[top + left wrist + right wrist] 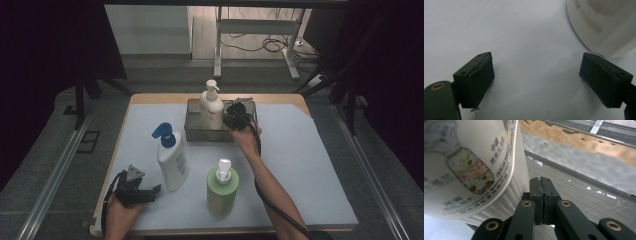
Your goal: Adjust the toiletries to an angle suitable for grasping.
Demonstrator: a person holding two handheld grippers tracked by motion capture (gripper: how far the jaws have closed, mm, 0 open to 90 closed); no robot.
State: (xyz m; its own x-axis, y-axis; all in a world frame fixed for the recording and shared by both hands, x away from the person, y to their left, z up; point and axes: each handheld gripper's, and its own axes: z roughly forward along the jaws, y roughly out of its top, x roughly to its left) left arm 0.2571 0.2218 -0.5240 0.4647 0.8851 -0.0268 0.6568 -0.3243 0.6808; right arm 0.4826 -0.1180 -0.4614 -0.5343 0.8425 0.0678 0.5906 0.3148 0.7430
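Cream pump bottle [211, 106] stands upright in metal tray [194, 131] at far side of table [300, 165]. Right claw [235, 118] just beside it, jaws pressed together, nothing between them. Left claw [150, 191] wide, empty, near base of blue-capped bottle [171, 159]. Green bottle [222, 186] stands near front edge.

Judged step: one bottle placed in tray, right claw at it empty. Next likely: left claw closes on blue-capped bottle; needs centring on body first.

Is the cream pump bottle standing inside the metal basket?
Yes, the cream pump bottle stands upright inside the metal basket at the far side of the table.
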